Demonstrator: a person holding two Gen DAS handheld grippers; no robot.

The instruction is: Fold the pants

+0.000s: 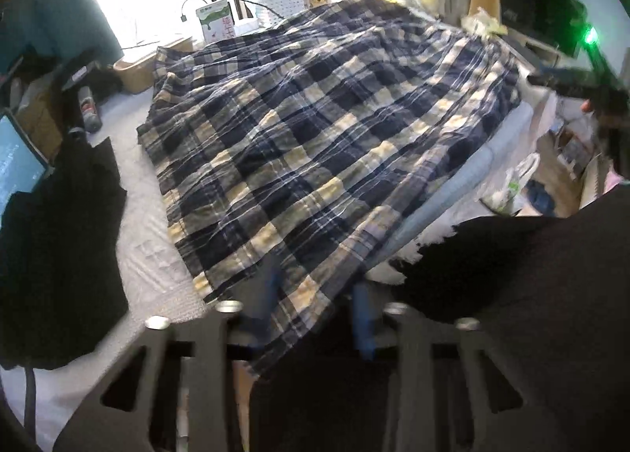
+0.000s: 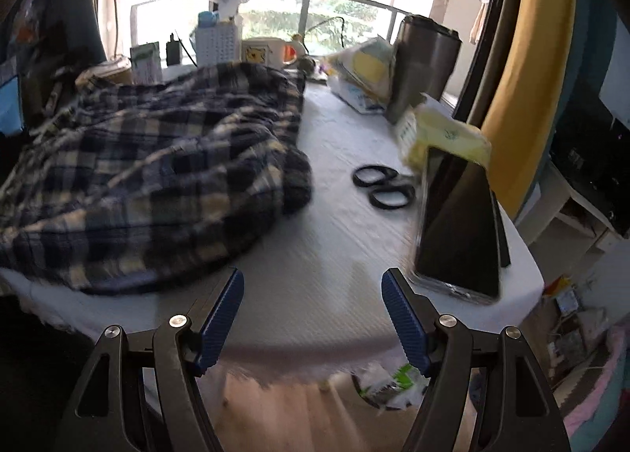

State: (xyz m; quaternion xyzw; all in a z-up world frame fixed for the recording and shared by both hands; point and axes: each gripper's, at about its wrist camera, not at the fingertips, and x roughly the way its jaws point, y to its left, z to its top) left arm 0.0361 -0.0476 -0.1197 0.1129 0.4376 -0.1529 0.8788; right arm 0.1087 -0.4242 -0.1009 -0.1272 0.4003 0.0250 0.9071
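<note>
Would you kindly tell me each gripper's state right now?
Left gripper: closed on the plaid pants, near edge.
Right gripper: open, holding nothing.

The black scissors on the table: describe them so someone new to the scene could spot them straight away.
Start at the white-covered table in the right wrist view. Right of the crumpled navy and cream plaid pants, left of the dark phone propped upright, lie the black scissors. Their two oval finger loops, flat on bare cloth, set them apart.
</note>
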